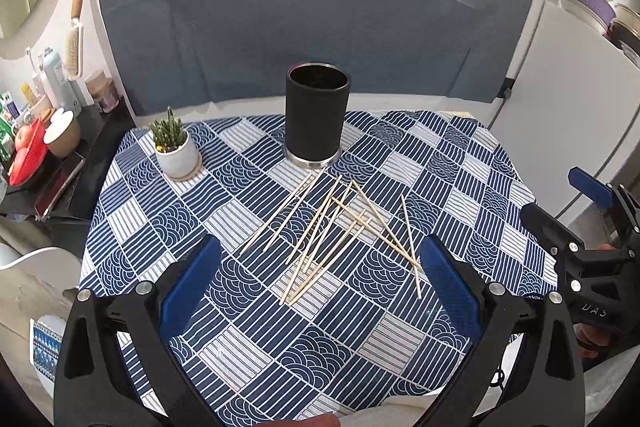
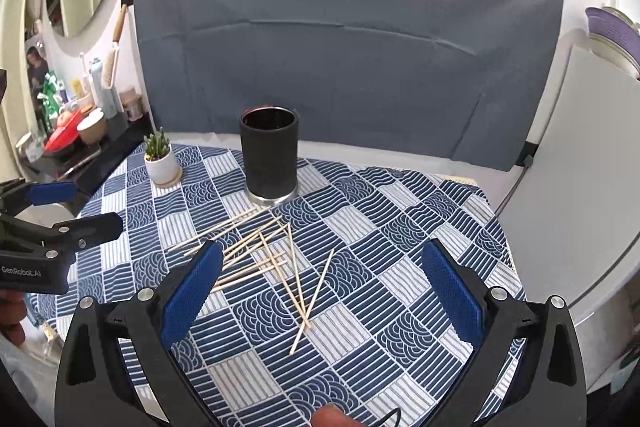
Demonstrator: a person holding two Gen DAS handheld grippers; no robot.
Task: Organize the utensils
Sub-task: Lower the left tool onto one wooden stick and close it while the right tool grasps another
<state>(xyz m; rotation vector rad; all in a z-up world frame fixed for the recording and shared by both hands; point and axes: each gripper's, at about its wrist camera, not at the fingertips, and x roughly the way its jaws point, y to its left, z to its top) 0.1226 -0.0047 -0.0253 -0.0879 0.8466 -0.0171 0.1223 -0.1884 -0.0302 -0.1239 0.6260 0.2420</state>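
Both our grippers, left (image 1: 320, 291) and right (image 2: 322, 291), hang spread and empty. The sticks (image 1: 332, 231) lie scattered just ahead, long axes running near-to-far toward the holder (image 1: 318, 115).

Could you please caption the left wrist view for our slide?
Open left gripper above scattered wooden sticks, black holder behind.

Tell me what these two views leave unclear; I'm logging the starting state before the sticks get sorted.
- Black holder: its inside is dark in both views, so any contents cannot be told.
- Wooden sticks: they overlap, and in the right wrist view the right gripper's left finger covers some ends; no exact count.
- Shelf clutter: too small and distorted to identify.
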